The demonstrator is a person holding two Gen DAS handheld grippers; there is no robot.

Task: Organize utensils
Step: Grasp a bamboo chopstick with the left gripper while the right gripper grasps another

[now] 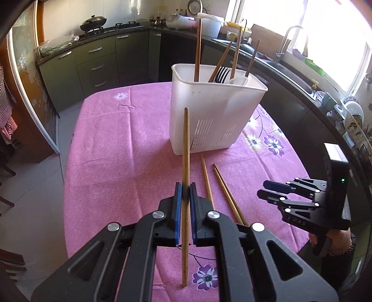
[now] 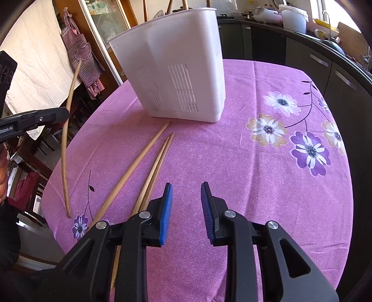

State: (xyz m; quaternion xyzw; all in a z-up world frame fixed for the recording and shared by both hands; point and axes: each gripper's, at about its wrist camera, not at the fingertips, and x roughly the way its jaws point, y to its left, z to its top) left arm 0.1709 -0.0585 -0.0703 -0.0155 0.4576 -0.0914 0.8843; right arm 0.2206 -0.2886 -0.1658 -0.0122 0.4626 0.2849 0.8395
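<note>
My left gripper (image 1: 185, 188) is shut on a wooden chopstick (image 1: 185, 148), held nearly upright with its lower tip on or just above the pink cloth; it also shows in the right wrist view (image 2: 66, 148). A white slotted utensil holder (image 1: 209, 111) stands ahead, holding several chopsticks, a black fork (image 1: 222, 74) and a white spoon. Three chopsticks (image 2: 148, 160) lie on the cloth in front of the holder (image 2: 176, 67). My right gripper (image 2: 186, 202) is open and empty, low over the cloth right of them; it shows in the left wrist view (image 1: 262, 189).
The table (image 1: 111, 144) has a pink flowered cloth. Dark kitchen counters with a sink (image 1: 290, 67), a rice cooker (image 1: 179, 22) and a wok (image 1: 93, 23) run behind and to the right. An apron (image 2: 81, 53) hangs at the left.
</note>
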